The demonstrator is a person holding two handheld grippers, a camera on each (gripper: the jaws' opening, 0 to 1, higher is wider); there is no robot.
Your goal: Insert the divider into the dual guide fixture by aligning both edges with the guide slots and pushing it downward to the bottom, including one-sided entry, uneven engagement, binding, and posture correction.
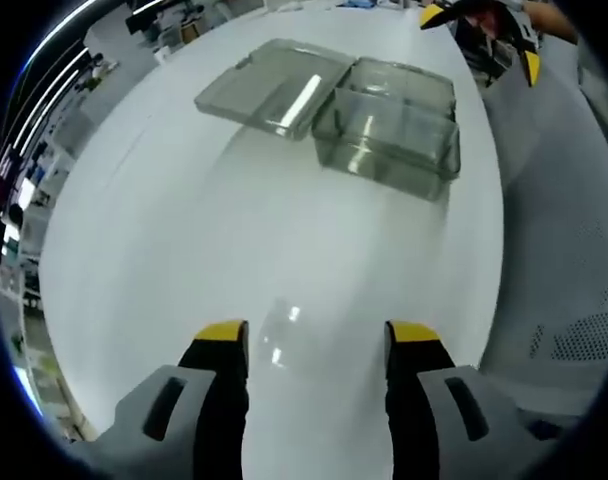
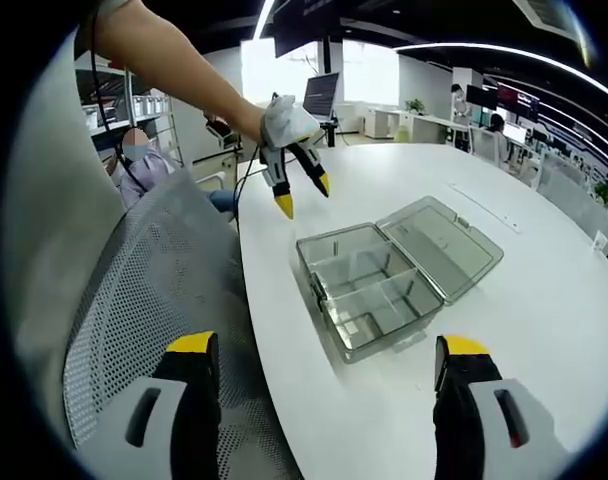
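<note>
Both my grippers are spread wide and hold nothing: left gripper [image 1: 316, 345], right gripper [image 2: 327, 348]. Between them, the clear dual guide fixture [image 2: 369, 290] sits on the white table [image 1: 234, 230], lid [image 1: 272, 86] laid open beside it.

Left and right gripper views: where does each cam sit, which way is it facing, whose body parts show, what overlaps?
Left gripper view: rides the left gripper, jaws apart, looking across the white table at the clear box; right gripper at top.
Right gripper view: rides the right gripper, jaws apart, facing the box from the table edge; person's arm, left gripper, mesh chair.
Shared: box with open lid, table.
</note>
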